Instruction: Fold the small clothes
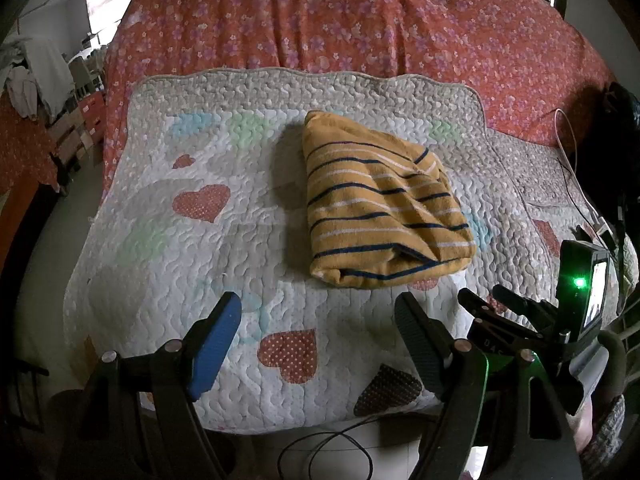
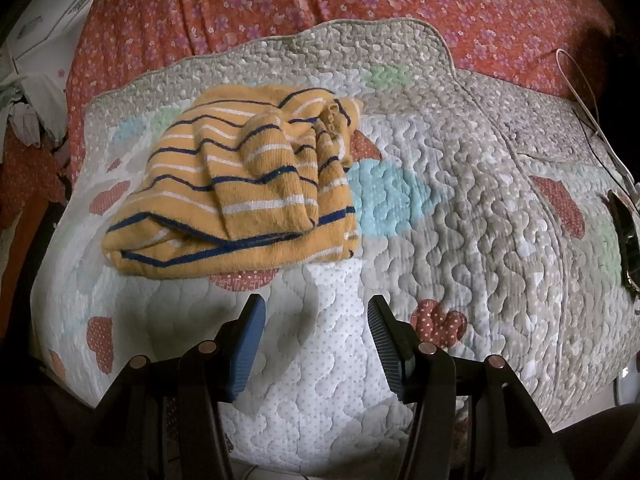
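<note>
Quilted mat [image 1: 168, 160] bears the folded striped top [image 1: 380, 208] just ahead of both sets of fingers, left gripper [image 1: 320, 340] and right gripper [image 2: 316, 340] apart and empty; soft, light knit, best pinched at its near folded edge

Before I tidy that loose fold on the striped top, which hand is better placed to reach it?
Probably right. The striped top has its bunched, loose folds on the side nearer the right gripper, just ahead of its open fingers. The left gripper, also open and empty, faces the neater folded edge.
</note>
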`<act>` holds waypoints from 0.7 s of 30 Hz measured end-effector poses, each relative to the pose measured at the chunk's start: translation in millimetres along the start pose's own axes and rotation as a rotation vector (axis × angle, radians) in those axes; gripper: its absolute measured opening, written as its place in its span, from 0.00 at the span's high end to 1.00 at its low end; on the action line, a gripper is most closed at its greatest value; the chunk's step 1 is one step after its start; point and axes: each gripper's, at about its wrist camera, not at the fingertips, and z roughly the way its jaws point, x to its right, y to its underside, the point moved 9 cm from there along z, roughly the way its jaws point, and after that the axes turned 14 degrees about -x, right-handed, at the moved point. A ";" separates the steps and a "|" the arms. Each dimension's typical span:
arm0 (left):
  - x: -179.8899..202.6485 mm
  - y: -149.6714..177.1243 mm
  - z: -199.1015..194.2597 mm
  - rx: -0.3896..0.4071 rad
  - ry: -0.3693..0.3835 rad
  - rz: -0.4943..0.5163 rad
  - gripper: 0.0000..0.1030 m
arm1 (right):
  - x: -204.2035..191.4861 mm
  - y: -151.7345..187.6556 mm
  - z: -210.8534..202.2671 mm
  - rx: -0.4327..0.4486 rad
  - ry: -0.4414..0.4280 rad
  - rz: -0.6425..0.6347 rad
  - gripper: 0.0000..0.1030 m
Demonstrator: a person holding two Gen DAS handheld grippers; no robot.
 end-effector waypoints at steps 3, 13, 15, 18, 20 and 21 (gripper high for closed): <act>-0.4 0.2 1.4 -0.001 0.001 0.001 0.24 | -0.5 0.3 0.0 0.000 0.000 0.001 0.44; -1.0 1.8 2.1 -0.004 0.004 0.002 0.24 | -0.5 1.1 0.6 0.000 0.000 -0.004 0.44; -0.9 1.7 2.1 -0.005 0.004 0.003 0.24 | -0.1 0.3 0.6 -0.001 -0.002 -0.005 0.44; -1.3 3.3 2.0 -0.004 0.004 0.003 0.24 | -0.2 0.1 0.5 0.000 -0.001 -0.006 0.44; -1.1 2.6 2.1 -0.006 0.005 0.002 0.24 | -0.5 1.4 0.6 0.000 -0.001 -0.007 0.44; -0.8 1.3 2.1 -0.006 0.005 0.002 0.24 | -0.8 1.6 0.5 0.000 -0.001 -0.006 0.44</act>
